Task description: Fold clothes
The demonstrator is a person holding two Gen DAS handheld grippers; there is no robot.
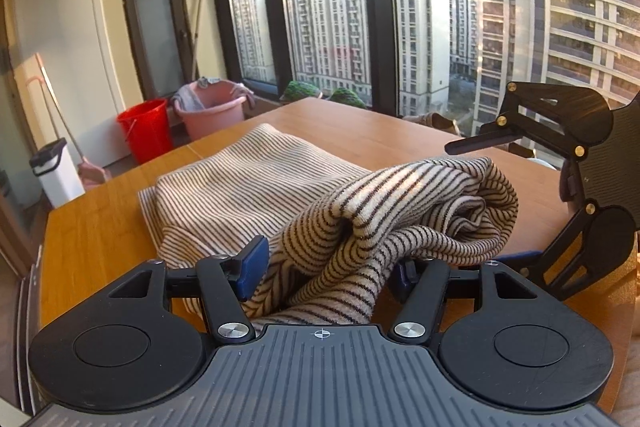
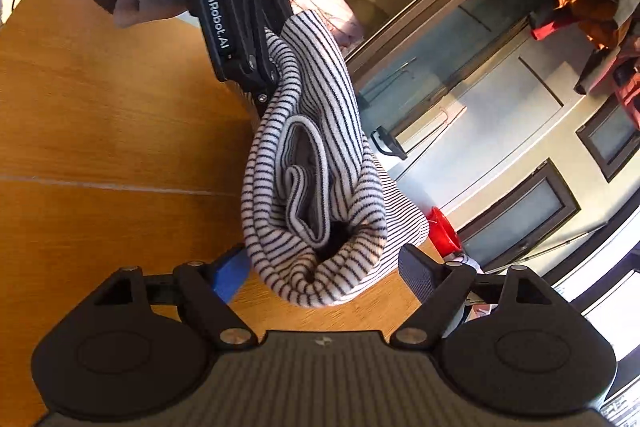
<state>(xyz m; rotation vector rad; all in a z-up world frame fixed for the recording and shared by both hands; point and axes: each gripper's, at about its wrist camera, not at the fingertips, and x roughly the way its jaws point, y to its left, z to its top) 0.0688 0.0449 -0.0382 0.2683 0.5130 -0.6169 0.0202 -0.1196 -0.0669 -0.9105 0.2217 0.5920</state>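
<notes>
Both grippers at a striped garment (image 1: 320,195) on the table (image 1: 100,219)

Pink tub (image 1: 212,109) holds cloth; "GenRobot.AI" on left gripper (image 1: 326,269), fingers pinching garment; right gripper (image 2: 324,273) fingers spread around the fold.

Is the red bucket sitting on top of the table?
No, the red bucket stands on the floor beyond the wooden table, next to a pink tub.
</notes>
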